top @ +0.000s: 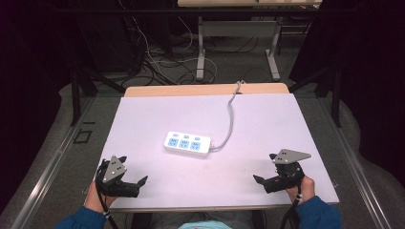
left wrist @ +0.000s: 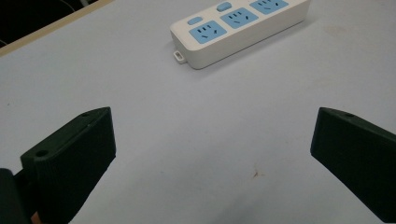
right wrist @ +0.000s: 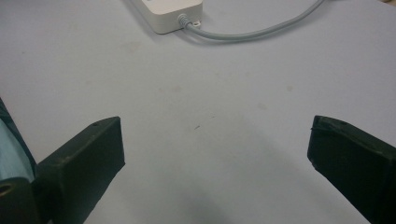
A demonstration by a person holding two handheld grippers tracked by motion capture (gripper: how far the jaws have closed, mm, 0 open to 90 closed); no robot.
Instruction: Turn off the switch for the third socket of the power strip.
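A white power strip [top: 187, 143] with three blue sockets lies flat in the middle of the pale lilac table [top: 143, 119]; its grey cable [top: 230, 117] runs to the far edge. My left gripper [top: 133, 171] rests near the front left corner, jaws wide apart with nothing between them. The strip [left wrist: 238, 28] shows ahead of it in the left gripper view, well beyond the black fingertips [left wrist: 79, 154]. My right gripper [top: 266, 168] sits near the front right, also open and empty. Its view shows the strip's cable end [right wrist: 170, 14] far ahead.
A wooden strip [top: 205, 89] borders the table's far edge. Beyond it stand metal table legs [top: 200, 52] and loose cables on the floor. The person's blue sleeves [top: 315, 214] come in at the bottom.
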